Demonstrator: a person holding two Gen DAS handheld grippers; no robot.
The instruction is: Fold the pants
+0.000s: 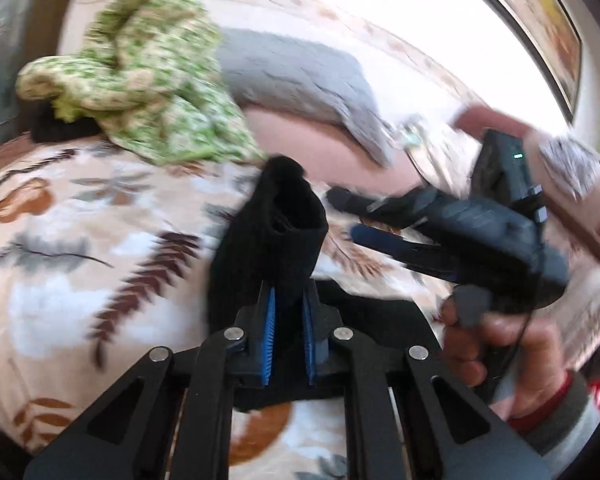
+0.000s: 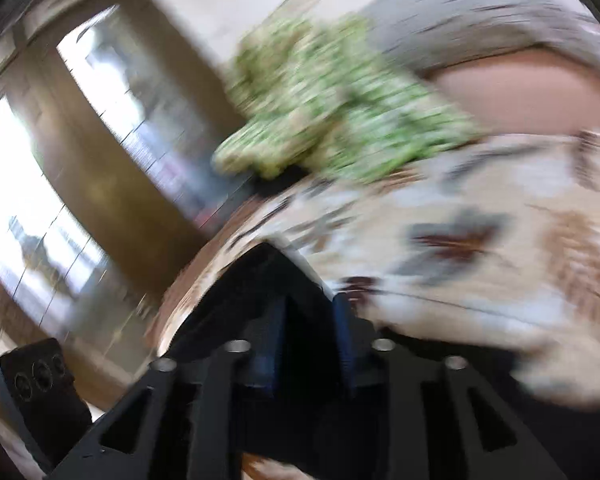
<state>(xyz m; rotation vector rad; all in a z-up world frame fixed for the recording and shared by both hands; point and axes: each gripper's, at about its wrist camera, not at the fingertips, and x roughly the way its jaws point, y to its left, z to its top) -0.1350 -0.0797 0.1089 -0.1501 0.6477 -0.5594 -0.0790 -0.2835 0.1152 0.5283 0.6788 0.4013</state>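
The black pants are bunched in my left gripper, which is shut on them and holds them above the floral bed cover. My right gripper shows at the right of the left wrist view, its fingers spread apart and empty, close beside the raised pants. In the blurred right wrist view black pants fabric lies in front of my right gripper, whose blue pads stand apart.
A crumpled green patterned garment lies at the back of the bed, also in the right wrist view. A grey pillow lies behind it. A window and wooden frame stand left of the bed.
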